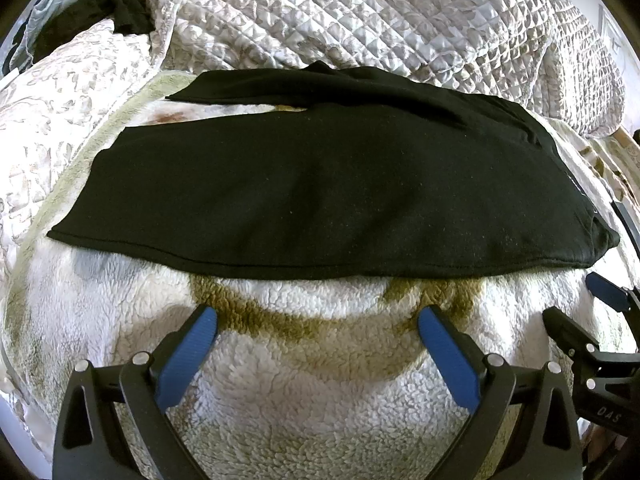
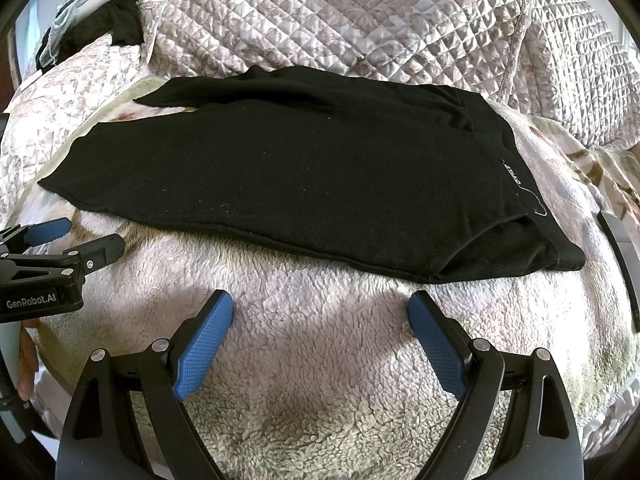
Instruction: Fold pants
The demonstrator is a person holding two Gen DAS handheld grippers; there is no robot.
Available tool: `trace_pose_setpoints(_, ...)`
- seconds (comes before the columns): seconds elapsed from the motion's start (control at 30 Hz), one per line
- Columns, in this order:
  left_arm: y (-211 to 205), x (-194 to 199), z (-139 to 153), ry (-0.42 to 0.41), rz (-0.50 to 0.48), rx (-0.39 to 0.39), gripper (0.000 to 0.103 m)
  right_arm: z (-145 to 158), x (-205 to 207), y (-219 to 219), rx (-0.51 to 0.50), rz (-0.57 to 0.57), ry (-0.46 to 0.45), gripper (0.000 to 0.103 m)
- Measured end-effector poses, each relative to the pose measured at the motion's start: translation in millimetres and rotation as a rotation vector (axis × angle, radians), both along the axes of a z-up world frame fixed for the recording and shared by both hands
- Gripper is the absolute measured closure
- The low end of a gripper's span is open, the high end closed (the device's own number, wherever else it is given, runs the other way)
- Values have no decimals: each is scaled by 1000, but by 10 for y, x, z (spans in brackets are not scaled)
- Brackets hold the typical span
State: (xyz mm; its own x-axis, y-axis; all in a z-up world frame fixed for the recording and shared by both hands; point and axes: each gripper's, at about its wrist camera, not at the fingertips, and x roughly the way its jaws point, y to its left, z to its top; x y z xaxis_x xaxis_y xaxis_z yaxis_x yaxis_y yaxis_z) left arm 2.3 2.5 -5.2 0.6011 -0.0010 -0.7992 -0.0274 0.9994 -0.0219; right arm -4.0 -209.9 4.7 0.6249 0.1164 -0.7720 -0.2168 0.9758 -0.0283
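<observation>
- Left wrist view puts the pants (image 1: 320, 184) straight ahead of my left gripper (image 1: 318, 324), filling the middle of the frame, with a strip of bare fleece blanket (image 1: 320, 400) between my fingertips and the near hem edge; nothing is touching yet.
- My left gripper is spread wide with nothing between its blue pads (image 1: 188, 360).
- Right wrist view shows my right gripper (image 2: 320, 312) spread just as wide and also empty, likewise a little short of the cloth's near edge.
- Long axis of the pants runs side to side across both frames: waistband (image 2: 528, 184), with its small white lettering, at the right, leg ends toward the left.
- One leg lies over the other, though the far leg (image 2: 248, 88) peeks out toward the upper left, not squarely stacked.
- Right gripper sits nearer the waistband corner at the lower right; left gripper faces the middle of the near edge, with the leg ends off to its left.
- My judgement: the next fold runs along that long axis, so each gripper must reach forward over the fleece and take its own end.
- Behind the pants, across the top of both frames, lies a quilted cover (image 1: 360, 12); a dark bundle of cloth (image 1: 124, 12) sits in the upper left.
</observation>
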Motion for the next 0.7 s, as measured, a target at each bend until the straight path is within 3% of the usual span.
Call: trace_pose_setpoints(0.7,3,-11,18,-12,2,4,1,16,-3,21,-8,7,2,14)
